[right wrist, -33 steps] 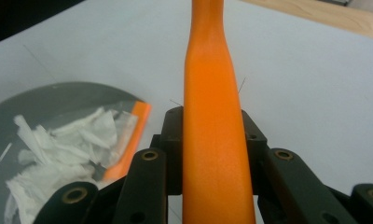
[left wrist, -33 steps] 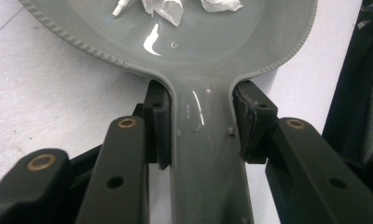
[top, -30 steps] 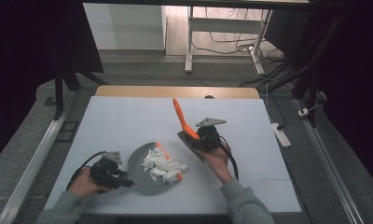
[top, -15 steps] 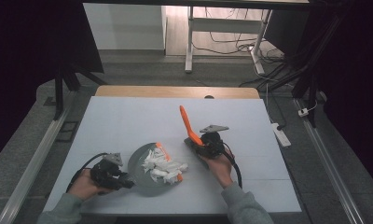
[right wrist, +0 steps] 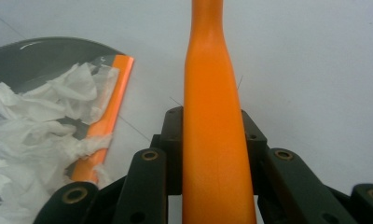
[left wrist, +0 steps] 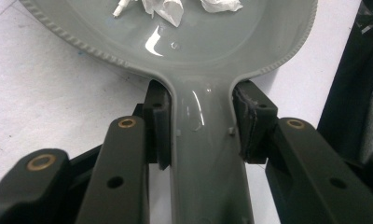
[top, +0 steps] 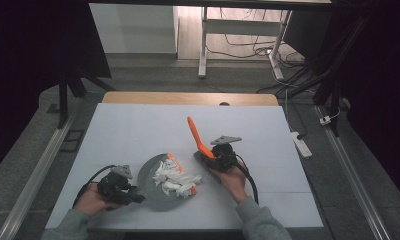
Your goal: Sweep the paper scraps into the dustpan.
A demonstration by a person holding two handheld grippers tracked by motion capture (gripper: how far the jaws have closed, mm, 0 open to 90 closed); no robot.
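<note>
Two tools busy: left tool (left wrist: 201, 126) pinches dustpan (top: 153, 175) handle to steady it; right tool (right wrist: 212, 135) clamps orange brush (top: 195, 136) w/ paper scraps (top: 175, 177) collected.

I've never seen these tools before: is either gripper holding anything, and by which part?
Left gripper clamps the grey dustpan by its handle; right gripper clamps the orange brush handle.

In the left tool view the grey dustpan (left wrist: 194, 42) runs past the top edge, and its handle leaves at the bottom. In the right tool view the orange handle (right wrist: 212, 116) is cut off top and bottom, its head unseen. Crumpled paper (top: 175, 177) covers most of the dustpan's floor and orange lip (top: 174, 161).
</note>
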